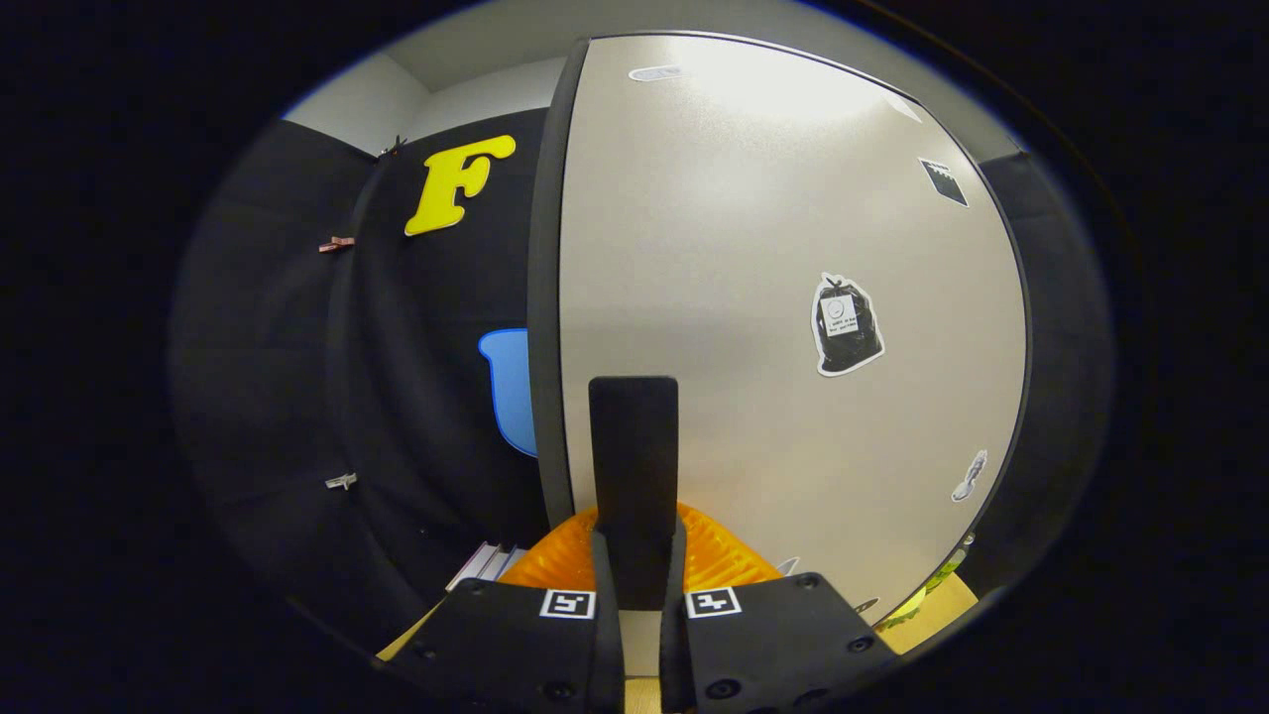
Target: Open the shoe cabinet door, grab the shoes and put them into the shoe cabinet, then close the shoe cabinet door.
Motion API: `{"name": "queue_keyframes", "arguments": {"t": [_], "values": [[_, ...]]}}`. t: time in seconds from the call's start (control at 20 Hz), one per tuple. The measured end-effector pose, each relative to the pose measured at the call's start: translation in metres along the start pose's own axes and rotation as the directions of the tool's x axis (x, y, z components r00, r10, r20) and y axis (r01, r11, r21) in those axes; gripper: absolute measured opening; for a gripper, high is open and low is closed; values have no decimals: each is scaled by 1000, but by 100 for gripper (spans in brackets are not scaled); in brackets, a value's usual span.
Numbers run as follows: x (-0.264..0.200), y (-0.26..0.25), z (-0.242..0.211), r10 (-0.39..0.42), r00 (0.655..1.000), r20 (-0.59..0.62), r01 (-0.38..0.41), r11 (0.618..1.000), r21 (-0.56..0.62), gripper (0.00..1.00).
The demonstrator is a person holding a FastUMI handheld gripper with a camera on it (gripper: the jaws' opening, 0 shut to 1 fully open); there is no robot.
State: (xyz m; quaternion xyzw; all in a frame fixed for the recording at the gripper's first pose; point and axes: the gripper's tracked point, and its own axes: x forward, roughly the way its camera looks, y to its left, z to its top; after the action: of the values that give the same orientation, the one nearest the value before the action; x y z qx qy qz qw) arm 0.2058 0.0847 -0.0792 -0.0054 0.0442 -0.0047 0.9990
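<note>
gripper at the shoe cabinet door, fingers pressed together

the gripper (pixel 634 466) has its fingers closed on nothing, their tips just in front of the pale shoe cabinet door (pixel 773 297), near its dark left edge. an orange ribbed thing (pixel 719 555), perhaps a shoe, sits below. whether opening or closing is in hand, i cannot tell. the black sticker (pixel 846 324) on the door has writing too small to read.

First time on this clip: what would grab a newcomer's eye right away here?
The pale cabinet door looms close ahead of the gripper, whose fingers are pressed together, apparently with nothing between them. A black bag-shaped sticker stands out on the door's face, and a ribbed orange object sits just behind the fingers at the door's foot.
</note>
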Motion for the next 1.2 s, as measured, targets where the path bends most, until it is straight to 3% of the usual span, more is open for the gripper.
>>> {"name": "queue_keyframes", "arguments": {"t": [0.75,1.2], "values": [[-86,-7,5,158,987,-8,-158,987,22,18],[-114,-22,9,255,967,-11,-255,967,27,18]]}}
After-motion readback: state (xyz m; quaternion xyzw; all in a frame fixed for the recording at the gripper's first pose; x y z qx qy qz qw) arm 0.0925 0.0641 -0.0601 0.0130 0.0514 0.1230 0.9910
